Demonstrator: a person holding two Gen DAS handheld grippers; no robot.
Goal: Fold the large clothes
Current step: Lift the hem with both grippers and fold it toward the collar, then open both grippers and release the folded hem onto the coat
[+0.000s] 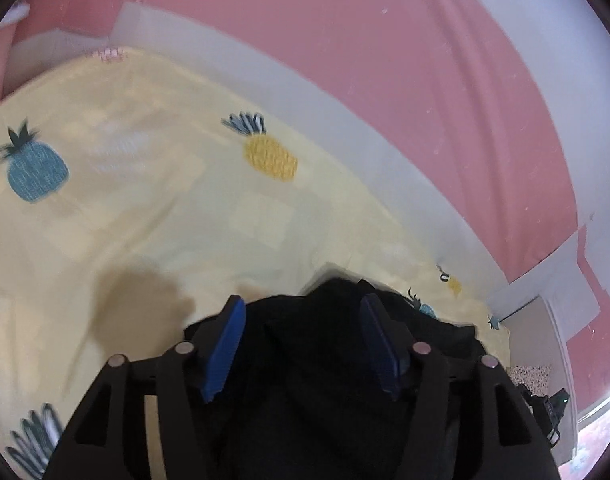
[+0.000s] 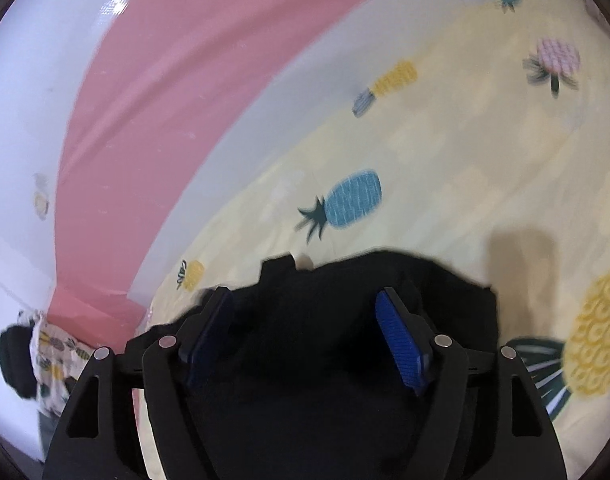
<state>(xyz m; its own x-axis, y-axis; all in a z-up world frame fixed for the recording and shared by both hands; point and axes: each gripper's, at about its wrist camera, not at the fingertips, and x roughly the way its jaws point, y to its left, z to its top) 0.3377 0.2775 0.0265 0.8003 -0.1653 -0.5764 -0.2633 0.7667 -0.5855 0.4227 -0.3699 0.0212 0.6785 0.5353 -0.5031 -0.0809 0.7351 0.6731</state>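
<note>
A: Where is the garment (image 1: 329,380)?
B: Bottom centre of both frames, a black heap on the yellow pineapple sheet (image 1: 153,208).
A: And the left gripper (image 1: 303,344)?
B: Fingers spread wide, released, cloth lying between the blue pads (image 1: 225,352).
A: The right gripper (image 2: 305,338)?
B: Likewise spread apart over the black cloth, gripping nothing; pink wall (image 2: 145,100) at upper left

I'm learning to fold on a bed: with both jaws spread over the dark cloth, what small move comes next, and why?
Probably close both on the fabric. The left gripper and right gripper have jaws spread wide, with the black garment bunched between them on the yellow sheet, so neither grips it yet.
</note>
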